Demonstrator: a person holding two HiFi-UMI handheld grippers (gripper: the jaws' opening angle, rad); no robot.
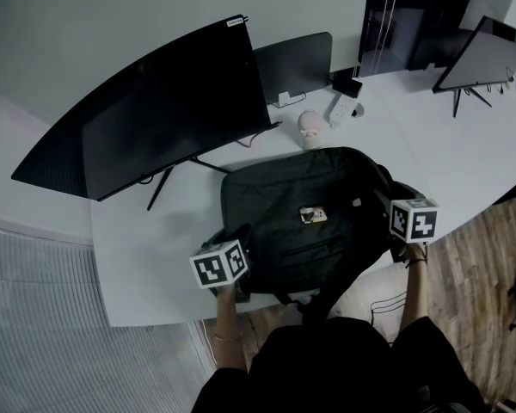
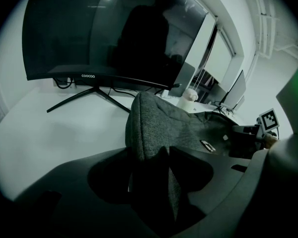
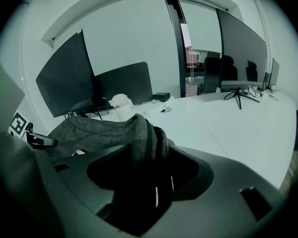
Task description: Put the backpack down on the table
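**Hand and gripper pose**
- The left gripper is at the near-left corner of the backpack. It slopes downward and away from the person. The left hand holds it from below the table edge.
- The right gripper is at the right side of the backpack and also slopes downward. The right hand is behind it, with the forearm reaching out over the wooden floor.
- Left gripper view: the jaws stand wide apart. A raised fold of grey backpack fabric lies between them, and the pads do not clamp it.
- Right gripper view: the jaws are likewise spread. A fold of backpack fabric sits in the gap, loose and not pinched.

**Position of the backpack**
- The backpack lies flat on the white table at the near edge, directly in front of the person. A small light tag shows on its upper face. Dark straps hang over the near edge.

**Surroundings**
- A large curved monitor stands far-left of the backpack, and its stand legs reach close to the bag's far-left corner.
- A smaller dark screen stands behind it.
- A small white object sits just beyond the backpack's far edge, and a white adapter lies near it.
- Another monitor stands at the far right, well apart from the backpack.
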